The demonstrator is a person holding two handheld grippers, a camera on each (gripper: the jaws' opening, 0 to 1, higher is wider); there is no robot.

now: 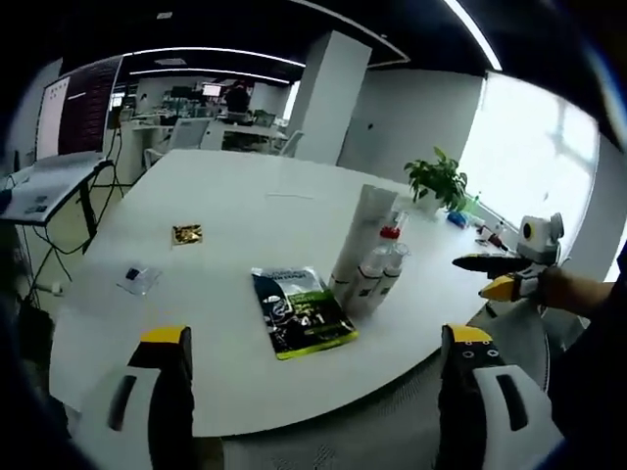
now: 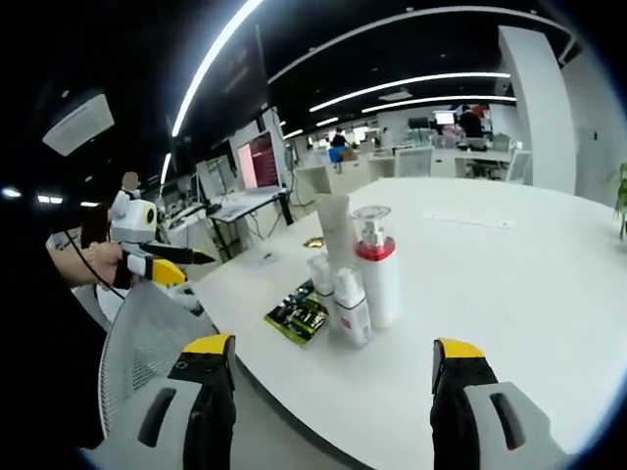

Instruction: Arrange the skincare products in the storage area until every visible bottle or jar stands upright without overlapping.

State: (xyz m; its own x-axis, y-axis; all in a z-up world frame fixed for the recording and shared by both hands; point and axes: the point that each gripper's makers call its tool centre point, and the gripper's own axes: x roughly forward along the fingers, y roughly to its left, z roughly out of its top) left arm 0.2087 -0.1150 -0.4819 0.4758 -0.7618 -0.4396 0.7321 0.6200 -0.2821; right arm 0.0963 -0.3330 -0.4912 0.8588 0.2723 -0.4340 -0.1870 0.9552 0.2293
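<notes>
Ahead, upright skincare bottles clustered on white table, well beyond both grippers' spread, empty fingers.

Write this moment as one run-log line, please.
left gripper: open, empty | right gripper: open, empty | bottles: upright, clustered on table | green packet: flat

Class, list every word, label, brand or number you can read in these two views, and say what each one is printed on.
None can be read for certain.
Green and black packet: pale print on its face, too blurred to read.
Bottles and tall tube: no label legible.
Gold sachet: too small to read.
Dark red screen: no text legible.
</notes>
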